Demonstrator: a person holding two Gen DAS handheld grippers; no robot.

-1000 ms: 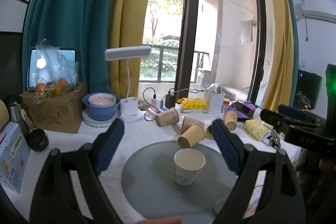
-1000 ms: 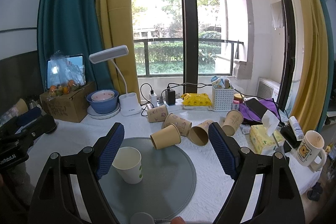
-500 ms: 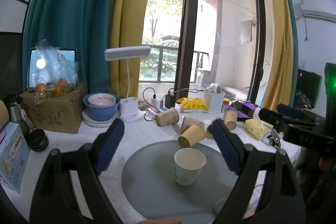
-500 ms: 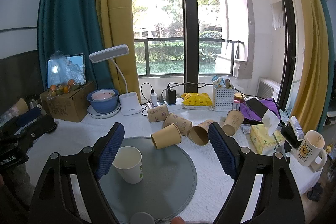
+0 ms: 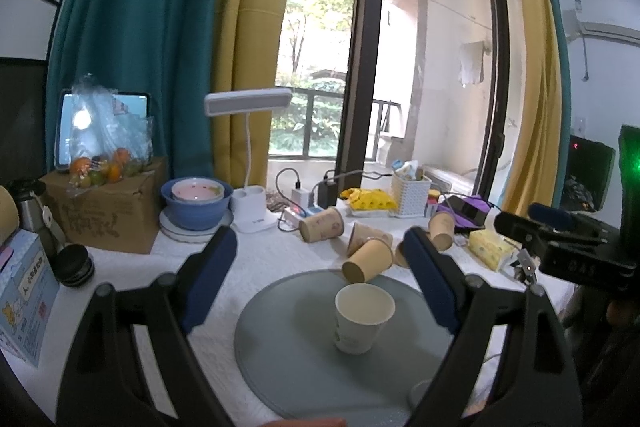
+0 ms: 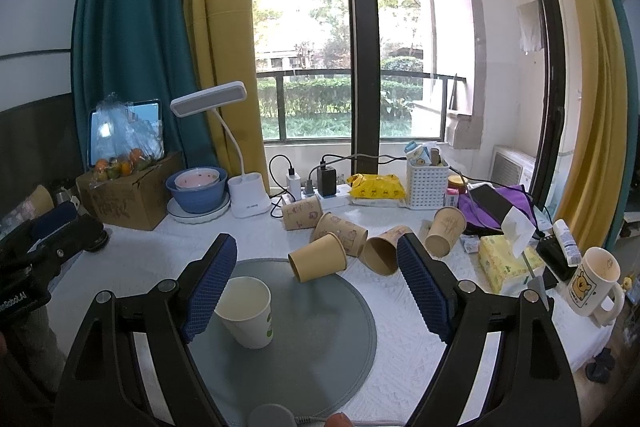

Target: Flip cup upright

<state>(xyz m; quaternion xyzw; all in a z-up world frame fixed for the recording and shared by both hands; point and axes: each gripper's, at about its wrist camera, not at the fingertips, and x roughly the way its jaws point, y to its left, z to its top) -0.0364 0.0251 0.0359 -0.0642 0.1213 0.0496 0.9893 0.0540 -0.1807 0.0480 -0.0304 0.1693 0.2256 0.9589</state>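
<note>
A white paper cup (image 5: 362, 319) stands upright on a round grey mat (image 5: 280, 355); it also shows in the right wrist view (image 6: 247, 311) on the mat (image 6: 320, 339). A brown paper cup (image 5: 368, 259) lies on its side at the mat's far edge, also in the right wrist view (image 6: 318, 257). My left gripper (image 5: 320, 279) is open and empty, held above the mat. My right gripper (image 6: 316, 283) is open and empty, also above the mat.
Several more brown cups (image 6: 340, 227) lie tipped behind the mat. A desk lamp (image 6: 244, 195), blue bowl (image 6: 196, 189), cardboard box (image 6: 128, 191), power strip, white basket (image 6: 426, 183), tissue box (image 6: 506, 263) and bear mug (image 6: 592, 281) crowd the back and right.
</note>
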